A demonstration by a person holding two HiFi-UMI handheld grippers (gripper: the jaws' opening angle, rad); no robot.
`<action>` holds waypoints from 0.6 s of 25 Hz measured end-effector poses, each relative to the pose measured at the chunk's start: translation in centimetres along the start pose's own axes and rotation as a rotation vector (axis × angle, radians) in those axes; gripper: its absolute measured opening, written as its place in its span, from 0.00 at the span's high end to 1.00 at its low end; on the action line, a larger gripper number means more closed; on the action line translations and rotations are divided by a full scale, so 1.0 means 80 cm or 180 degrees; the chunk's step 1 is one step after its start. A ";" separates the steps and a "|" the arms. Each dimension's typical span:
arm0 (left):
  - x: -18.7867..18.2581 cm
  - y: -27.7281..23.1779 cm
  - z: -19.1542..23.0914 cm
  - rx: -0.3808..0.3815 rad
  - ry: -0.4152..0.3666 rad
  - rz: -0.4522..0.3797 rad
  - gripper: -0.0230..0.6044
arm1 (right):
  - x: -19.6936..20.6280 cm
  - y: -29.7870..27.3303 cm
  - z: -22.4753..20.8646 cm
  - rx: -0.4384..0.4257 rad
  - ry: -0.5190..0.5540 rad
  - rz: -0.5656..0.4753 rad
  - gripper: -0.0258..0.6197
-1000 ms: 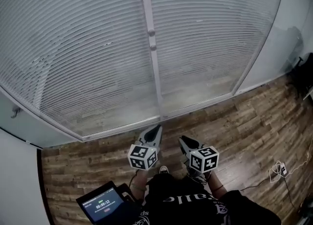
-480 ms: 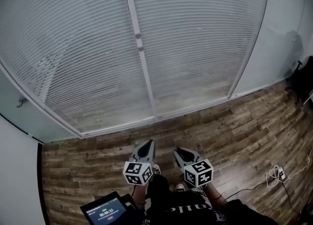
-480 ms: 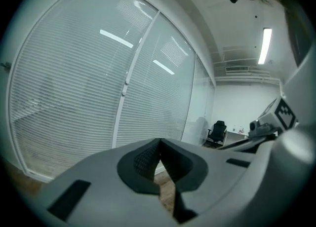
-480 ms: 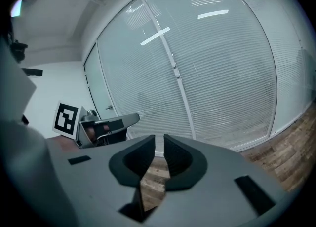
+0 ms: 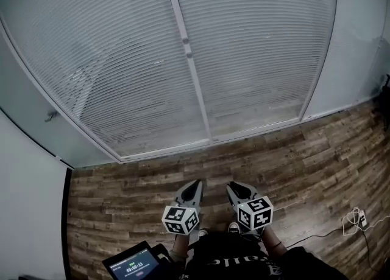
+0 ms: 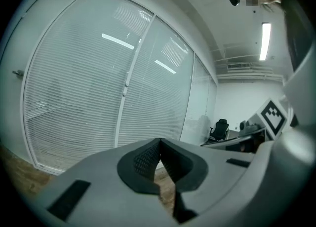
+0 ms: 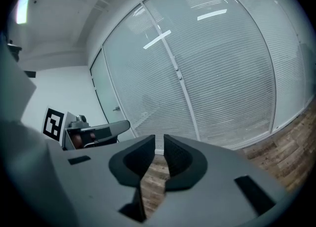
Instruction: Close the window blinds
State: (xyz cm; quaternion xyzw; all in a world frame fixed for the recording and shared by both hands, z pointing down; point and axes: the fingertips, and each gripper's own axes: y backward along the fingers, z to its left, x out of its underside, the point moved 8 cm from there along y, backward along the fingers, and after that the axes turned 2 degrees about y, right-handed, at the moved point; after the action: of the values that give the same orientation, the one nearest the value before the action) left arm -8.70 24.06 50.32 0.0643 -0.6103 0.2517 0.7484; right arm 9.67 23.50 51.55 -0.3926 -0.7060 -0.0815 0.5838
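Two tools show. How do their jaws stand?
— The left tool (image 5: 197, 182) has its jaws pressed together at the tips, with nothing between them. The right tool (image 5: 232, 185) shows a narrow slit between its jaws, and that slit is empty.
— And the window blinds?
— The window blinds (image 5: 122, 72) hang behind glass on both sides of the white post (image 5: 196, 84). Their horizontal slats run down to the rail at the post's foot. Two small knobs (image 5: 186, 41) sit one above the other on the post.
— Where are the tools from that post?
— Both hang over the wooden floor (image 5: 304, 157), side by side. They are well apart from the post's foot and point toward it.
— Anything else?
— A door handle (image 5: 52, 115) sits far left of the post. A small lit screen (image 5: 129, 265) lies well back from the post, on the left tool's side.
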 end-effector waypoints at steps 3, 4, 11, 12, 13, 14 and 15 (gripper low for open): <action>-0.003 0.014 -0.004 0.0025 -0.0013 -0.0061 0.96 | 0.002 0.013 0.013 0.0047 0.0040 -0.0047 0.86; -0.002 0.019 -0.007 0.0042 -0.0040 -0.0065 0.96 | 0.003 0.018 0.018 0.0059 0.0037 -0.0061 0.86; 0.028 0.092 -0.021 0.0159 -0.0239 0.0095 0.96 | 0.045 0.049 0.079 0.0131 -0.0224 -0.0075 0.86; 0.033 0.108 -0.020 0.0174 -0.0203 0.0104 0.96 | 0.053 0.054 0.093 0.0146 -0.0243 -0.0069 0.86; 0.038 0.124 -0.021 0.0202 -0.0166 0.0109 0.96 | 0.062 0.060 0.109 0.0157 -0.0261 -0.0062 0.86; 0.045 0.141 -0.022 0.0238 -0.0142 0.0122 0.96 | 0.072 0.065 0.124 0.0170 -0.0277 -0.0051 0.86; 0.052 0.156 -0.023 0.0273 -0.0133 0.0145 0.96 | 0.083 0.071 0.138 0.0187 -0.0289 -0.0035 0.86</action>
State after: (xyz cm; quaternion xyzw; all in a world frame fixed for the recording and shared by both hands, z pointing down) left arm -12.20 36.84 51.15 0.0877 -0.6157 0.2932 0.7261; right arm 4.87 36.75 52.11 -0.3747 -0.7360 -0.0459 0.5619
